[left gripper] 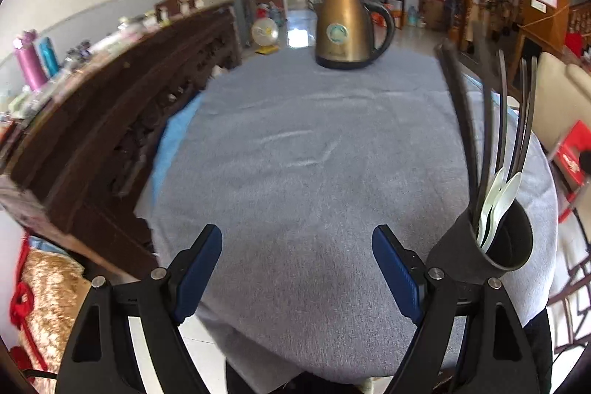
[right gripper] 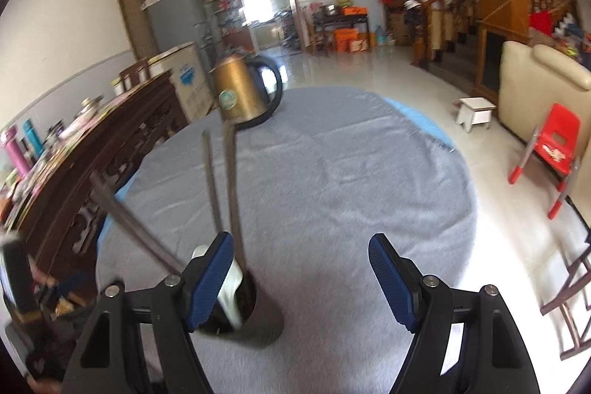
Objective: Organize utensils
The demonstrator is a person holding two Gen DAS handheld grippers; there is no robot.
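While both pairs of tongs are hanging spread and empty over the grey cloth [left gripper: 295, 154], we are looking for the one thing that matters: the dark utensil holder [left gripper: 491, 246] and which side of each hand it is lying on.

From the left gripper [left gripper: 297, 268], the holder is sitting at about three o'clock, just beside the right-hand finger and outside the gap. It is standing upright on the cloth near the table's close edge, with white spoons [left gripper: 498, 205] tucked in its mouth and long dark handles [left gripper: 495, 120] rising toward twelve o'clock, leaning slightly apart.

From the right gripper [right gripper: 301, 279], the same holder [right gripper: 258, 320] is lying at about eight o'clock, partly hidden behind the left-hand finger [right gripper: 210, 283], again outside the open jaws. So the holder is standing between our two hands, close to each inner finger; we are judging neither hand clearly nearer.

We are seeing no loose utensils on the cloth, only the brass-coloured kettle [left gripper: 347, 28] far off at twelve o'clock. Any next reach, we are thinking, is turning on swinging one gripper inward and meeting those handles along their upright axis.
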